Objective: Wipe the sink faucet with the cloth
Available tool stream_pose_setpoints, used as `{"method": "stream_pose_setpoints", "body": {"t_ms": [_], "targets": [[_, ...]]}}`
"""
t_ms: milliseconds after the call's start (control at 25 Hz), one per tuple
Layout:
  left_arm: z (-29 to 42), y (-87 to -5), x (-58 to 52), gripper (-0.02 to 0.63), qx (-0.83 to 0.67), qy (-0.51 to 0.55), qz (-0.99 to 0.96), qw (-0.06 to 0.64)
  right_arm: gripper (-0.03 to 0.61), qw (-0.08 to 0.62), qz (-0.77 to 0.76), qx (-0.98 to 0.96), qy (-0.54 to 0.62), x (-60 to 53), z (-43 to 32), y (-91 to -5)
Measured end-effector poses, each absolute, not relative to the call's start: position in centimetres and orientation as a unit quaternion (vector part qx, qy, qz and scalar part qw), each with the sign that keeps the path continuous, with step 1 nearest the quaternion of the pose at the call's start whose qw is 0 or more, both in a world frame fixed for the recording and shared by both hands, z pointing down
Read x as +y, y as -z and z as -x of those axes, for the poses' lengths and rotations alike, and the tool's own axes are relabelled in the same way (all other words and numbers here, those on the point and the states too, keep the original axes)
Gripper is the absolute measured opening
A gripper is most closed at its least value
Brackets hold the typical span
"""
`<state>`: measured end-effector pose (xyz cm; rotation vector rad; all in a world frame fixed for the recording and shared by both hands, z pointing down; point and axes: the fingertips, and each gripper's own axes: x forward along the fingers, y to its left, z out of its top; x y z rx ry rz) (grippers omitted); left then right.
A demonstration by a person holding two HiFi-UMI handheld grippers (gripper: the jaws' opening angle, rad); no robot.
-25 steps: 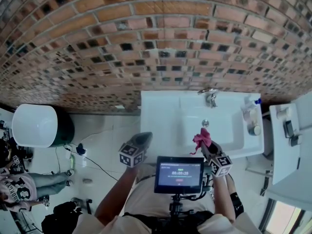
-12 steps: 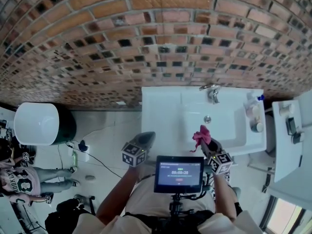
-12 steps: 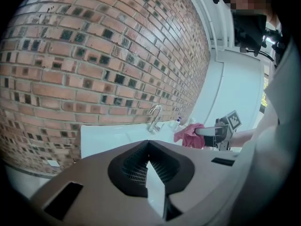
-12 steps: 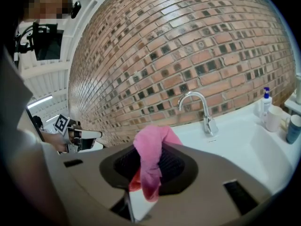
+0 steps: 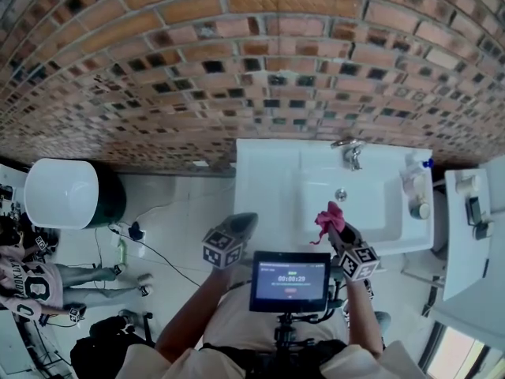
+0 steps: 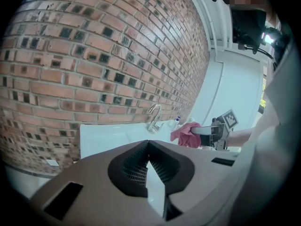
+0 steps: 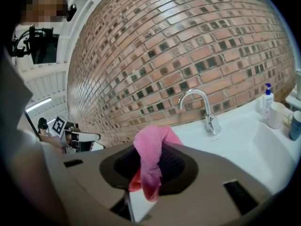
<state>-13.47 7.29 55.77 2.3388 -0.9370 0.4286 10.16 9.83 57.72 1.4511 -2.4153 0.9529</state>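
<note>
A chrome faucet point(image 5: 350, 153) rises at the back of a white sink point(image 5: 260, 180) set against a brick wall; the faucet point(image 7: 203, 108) also shows ahead in the right gripper view and small point(image 6: 154, 117) in the left gripper view. My right gripper point(image 5: 332, 226) hovers over the sink's front edge, shut on a pink cloth point(image 5: 328, 216) that droops from its jaws point(image 7: 151, 166). The left gripper point(image 5: 241, 225) hangs shut and holds nothing, just off the sink's front left corner.
A soap bottle point(image 5: 419, 166) and cups point(image 5: 420, 210) stand on the sink's right rim. A white counter point(image 5: 465, 235) lies to the right. A white round bin point(image 5: 59, 193) and cables sit on the floor at left, near a seated person point(image 5: 35, 290).
Both grippers stay nearly in place while the view has shifted a little, so the sink sits slightly further right and lower. The cloth remains held.
</note>
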Motion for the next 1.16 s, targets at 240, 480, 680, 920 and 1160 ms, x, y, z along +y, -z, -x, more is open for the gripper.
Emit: {"method": "stream_pose_setpoints", "body": {"t_ms": [240,480,680,920,1160], "targets": [[14.4,-56.0,7.4,-0.008,-0.362,-0.156,-0.871,0.294,0.104,0.083,-0.508,-0.808,-0.286,8.5,-10.0,-56.9],[14.7,-56.3,7.3,-0.008,-0.367,-0.157,-0.868,0.295,0.103,0.082,-0.501,-0.818,-0.269,8.0,-9.6,-55.9],[14.2,-56.2,7.3,-0.008,-0.362,-0.159,-0.870,0.294,0.103,0.078,-0.499,-0.820,-0.269,8.1,-9.9,-55.7],[13.8,-56.3,7.2,-0.008,-0.354,-0.164,-0.873,0.292,0.103,0.079,-0.493,-0.824,-0.266,8.3,-9.7,-55.6],[12.9,-56.4,6.8,-0.008,-0.343,-0.170,-0.877,0.289,0.103,0.074,-0.499,-0.821,-0.267,8.6,-10.3,-55.4]]}}
